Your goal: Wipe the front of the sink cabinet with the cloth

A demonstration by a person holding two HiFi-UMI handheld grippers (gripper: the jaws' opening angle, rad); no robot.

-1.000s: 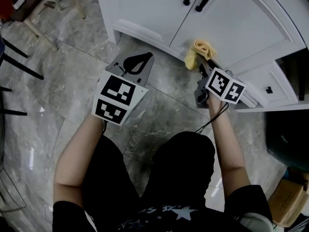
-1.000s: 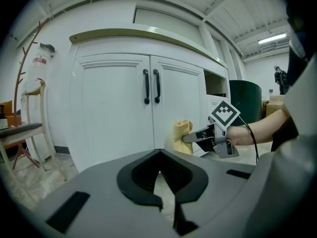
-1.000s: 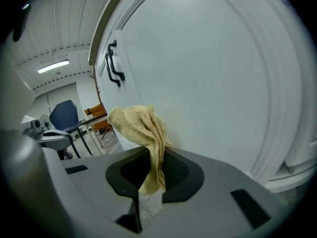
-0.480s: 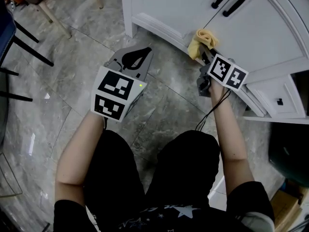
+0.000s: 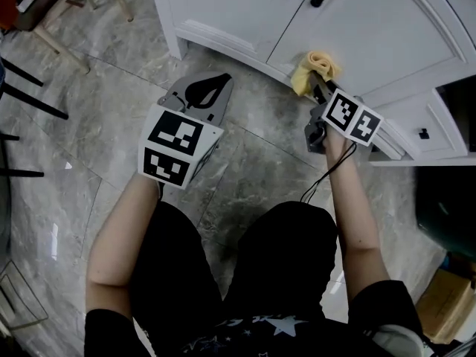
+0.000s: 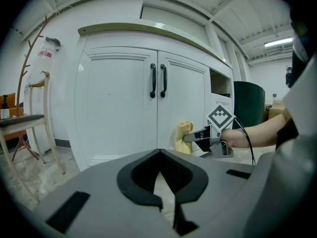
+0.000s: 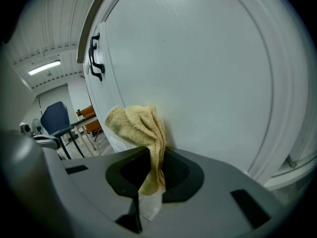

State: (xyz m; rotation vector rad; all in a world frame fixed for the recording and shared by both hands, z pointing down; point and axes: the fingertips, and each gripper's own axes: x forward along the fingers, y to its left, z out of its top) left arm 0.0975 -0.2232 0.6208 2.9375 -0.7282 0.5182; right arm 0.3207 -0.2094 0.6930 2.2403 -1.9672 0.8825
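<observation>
cabinet [image 5: 357, 28] top cropped by frame edge, cloth [image 7: 141, 128] tail buried inside right gripper [image 7: 151, 180], chair legs [image 5: 33, 103] cut off left

No legible words, brand names or numbers. Square black-and-white coded markers [image 5: 177, 149], patterns rather than text, cover the cube faces of the left gripper [image 5: 214, 86] and the right gripper [image 5: 318, 88]. Pale star print [image 5: 265, 323] on the person's dark shirt; adjoining lettering indistinct. Red label on a white container [image 6: 45, 57], left gripper view: too small to read.
</observation>
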